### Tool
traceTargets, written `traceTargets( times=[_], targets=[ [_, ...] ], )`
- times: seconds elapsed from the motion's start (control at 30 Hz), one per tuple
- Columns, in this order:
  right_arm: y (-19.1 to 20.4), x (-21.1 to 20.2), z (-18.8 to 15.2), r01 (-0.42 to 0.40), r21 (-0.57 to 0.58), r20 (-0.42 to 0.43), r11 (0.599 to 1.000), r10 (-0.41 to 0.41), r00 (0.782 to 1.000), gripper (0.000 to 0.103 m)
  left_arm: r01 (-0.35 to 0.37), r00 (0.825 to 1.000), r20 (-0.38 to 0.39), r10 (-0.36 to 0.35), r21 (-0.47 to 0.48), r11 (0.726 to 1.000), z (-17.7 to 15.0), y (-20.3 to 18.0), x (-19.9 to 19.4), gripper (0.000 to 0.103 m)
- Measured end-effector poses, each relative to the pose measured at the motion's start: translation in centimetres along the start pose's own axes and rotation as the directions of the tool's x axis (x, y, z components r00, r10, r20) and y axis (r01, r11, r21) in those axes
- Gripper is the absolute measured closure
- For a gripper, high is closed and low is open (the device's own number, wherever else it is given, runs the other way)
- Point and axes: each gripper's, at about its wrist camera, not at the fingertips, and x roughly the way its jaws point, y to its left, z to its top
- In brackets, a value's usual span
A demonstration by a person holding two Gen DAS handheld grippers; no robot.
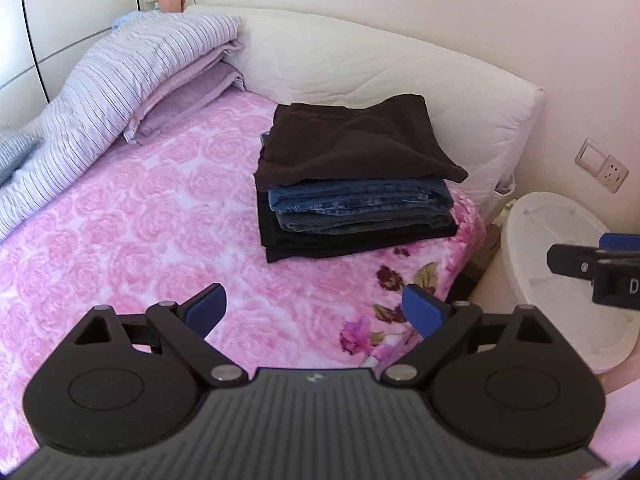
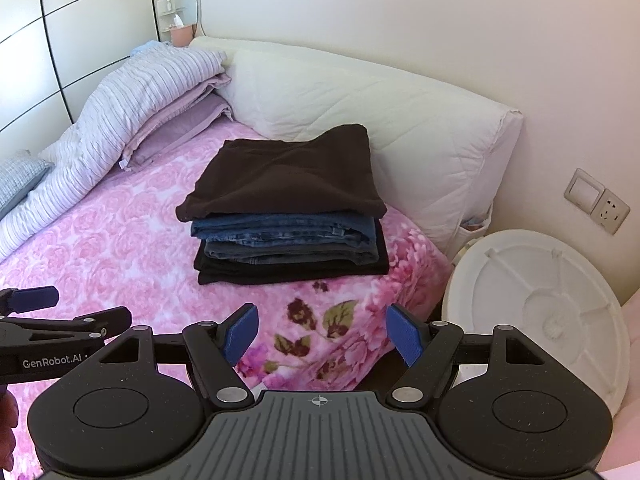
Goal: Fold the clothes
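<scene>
1. Left gripper (image 1: 314,310): jaws spread wide, blue pads (image 1: 208,312) bare, nothing between them; it hangs over the pink floral blanket (image 1: 120,232).
2. Right gripper (image 2: 322,334): jaws likewise spread, blue pads (image 2: 406,334) empty; it hangs above the blanket's near corner, with the left gripper just beside it in the right wrist view.
3. Stack of folded clothes (image 2: 288,216): lies on the blanket, well apart from both grippers and close to the white headboard cushion (image 2: 360,108). From the top: dark brown garment (image 2: 288,168), blue jeans (image 2: 288,230), grey jeans (image 2: 280,254), black garment (image 2: 288,272).
4. Striped lilac bedding (image 1: 132,76): heaped along the far left of the bed, over a purple pillow (image 1: 188,100).
5. White round bin (image 2: 540,308): stands beside the bed, to the right.
6. Wall switch and socket (image 2: 596,200): on the wall above the bin.
</scene>
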Motion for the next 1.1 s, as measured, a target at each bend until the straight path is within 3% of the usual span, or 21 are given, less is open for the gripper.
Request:
traceTargets(
  times=[0.53,1.1],
  targets=[
    [0.2,0.3,-0.2,-0.005,-0.008,-0.027,1.0,0.005,1.0,0.029,-0.005,1.0,-0.023,0.006,0.014,1.0,-0.1,-0.3,0.3,0.009],
    [0.9,-0.9,-0.3,0.017,-0.024,-0.024,1.0,-0.017,1.0,0.029,0.004,1.0,0.016,-0.004,0.024,1.0,0.2,-0.5,-0.9,0.009]
  ],
)
